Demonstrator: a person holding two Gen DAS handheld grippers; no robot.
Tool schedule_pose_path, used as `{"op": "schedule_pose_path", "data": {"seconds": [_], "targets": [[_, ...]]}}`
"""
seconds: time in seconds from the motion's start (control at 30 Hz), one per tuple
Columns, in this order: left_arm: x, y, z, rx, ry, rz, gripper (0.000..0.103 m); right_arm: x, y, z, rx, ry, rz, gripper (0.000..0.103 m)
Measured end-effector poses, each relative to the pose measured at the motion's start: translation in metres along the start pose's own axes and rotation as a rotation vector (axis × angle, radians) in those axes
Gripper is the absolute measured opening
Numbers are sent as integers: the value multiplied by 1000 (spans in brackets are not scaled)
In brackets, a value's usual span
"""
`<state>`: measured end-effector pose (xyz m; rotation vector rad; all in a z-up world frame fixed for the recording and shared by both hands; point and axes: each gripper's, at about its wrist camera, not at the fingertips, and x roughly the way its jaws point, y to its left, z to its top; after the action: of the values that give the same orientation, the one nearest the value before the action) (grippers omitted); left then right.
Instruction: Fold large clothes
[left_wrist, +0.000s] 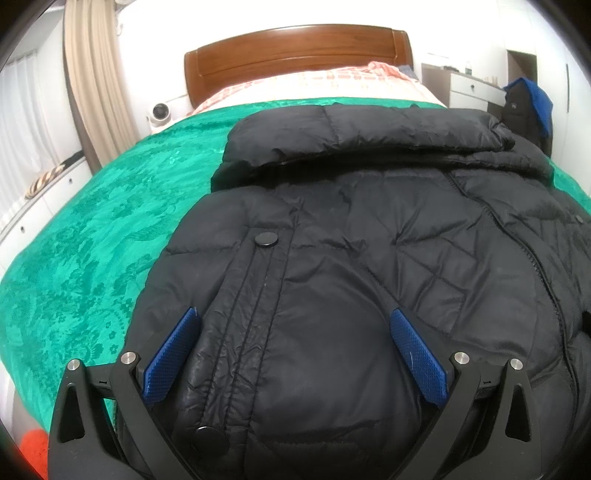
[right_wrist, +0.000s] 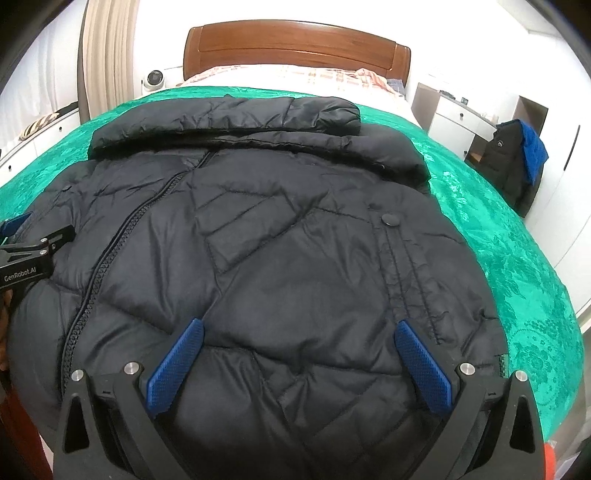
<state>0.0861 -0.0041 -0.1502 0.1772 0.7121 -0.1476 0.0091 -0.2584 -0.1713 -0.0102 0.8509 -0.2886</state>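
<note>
A large black puffer jacket (left_wrist: 351, 258) lies flat, front up, on a bed with a green patterned bedspread (left_wrist: 92, 240). Its hood or collar is folded over at the far end. My left gripper (left_wrist: 293, 317) hovers open over the jacket's near left part, blue pads wide apart, beside a snap button (left_wrist: 266, 239). In the right wrist view the same jacket (right_wrist: 277, 240) fills the frame, zipper (right_wrist: 107, 251) running down its left side. My right gripper (right_wrist: 299, 328) is open over the near right part. The left gripper's body (right_wrist: 26, 258) shows at the left edge.
A wooden headboard (left_wrist: 295, 48) and checked pink bedding (left_wrist: 332, 79) lie at the far end. Curtains (left_wrist: 92, 81) hang at the left. A white drawer unit (right_wrist: 454, 118) and a chair draped with dark and blue clothes (right_wrist: 517, 158) stand at the right. The green bedspread (right_wrist: 517, 240) borders the jacket.
</note>
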Motion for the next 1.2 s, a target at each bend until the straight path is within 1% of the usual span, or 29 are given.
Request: {"op": "schedule_pose_path", "data": {"seconds": [1.2], "targets": [[0,0,0,3,-1,3,103,2,1,-2,-7,-8,0,102]]}}
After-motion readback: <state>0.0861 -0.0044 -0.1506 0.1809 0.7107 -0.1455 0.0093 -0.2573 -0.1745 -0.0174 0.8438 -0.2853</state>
